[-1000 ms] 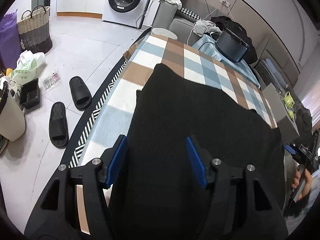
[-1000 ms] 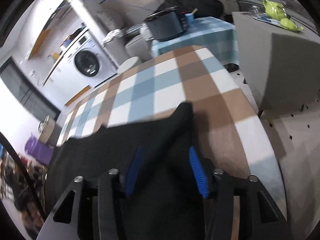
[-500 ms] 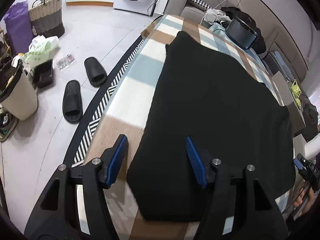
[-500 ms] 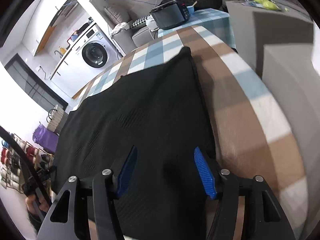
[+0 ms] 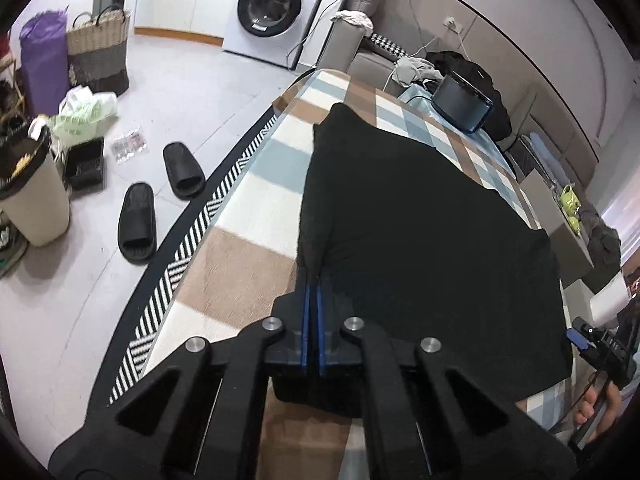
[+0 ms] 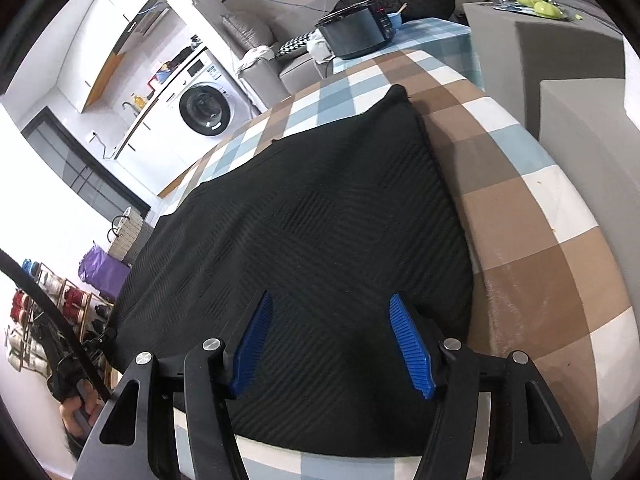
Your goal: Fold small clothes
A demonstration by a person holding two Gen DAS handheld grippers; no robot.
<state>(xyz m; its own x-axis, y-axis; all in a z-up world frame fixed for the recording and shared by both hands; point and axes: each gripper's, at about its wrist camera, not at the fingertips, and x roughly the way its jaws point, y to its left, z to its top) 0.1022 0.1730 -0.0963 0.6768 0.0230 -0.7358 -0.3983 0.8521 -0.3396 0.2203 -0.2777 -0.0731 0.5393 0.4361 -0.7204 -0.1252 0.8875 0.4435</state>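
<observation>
A checked tablecloth [image 5: 248,216] in brown, blue and white covers the table and extends ahead of both tongs. A black cloth [image 5: 420,216] lies spread flat on it and takes up most of the surface ahead of each tool; its woven ribbed pattern shows in the right wrist view [image 6: 328,216]. The left tongs [image 5: 312,292] are fully closed, the two blue pads pressed together on the near left edge of the black cloth, where the fabric bunches into a raised fold just ahead of the tips. The right tongs [image 6: 332,340] stand wide open over the near right part of the black cloth, the blue pads well apart with nothing gripped between them; the cloth's right edge runs just outside the right pad. Far ahead of the left tongs stands a washing machine [image 5: 276,8], and ahead and to the right, past the far end of the table, sits a black appliance [image 5: 460,104]. On the floor to the left of the left tongs are a woven basket [image 5: 98,52], a bin [image 5: 32,196] and a pair of black slippers [image 5: 160,200]. At the lower right of the left wrist view, a hand [image 5: 600,404] grips the handle of the other tool.
</observation>
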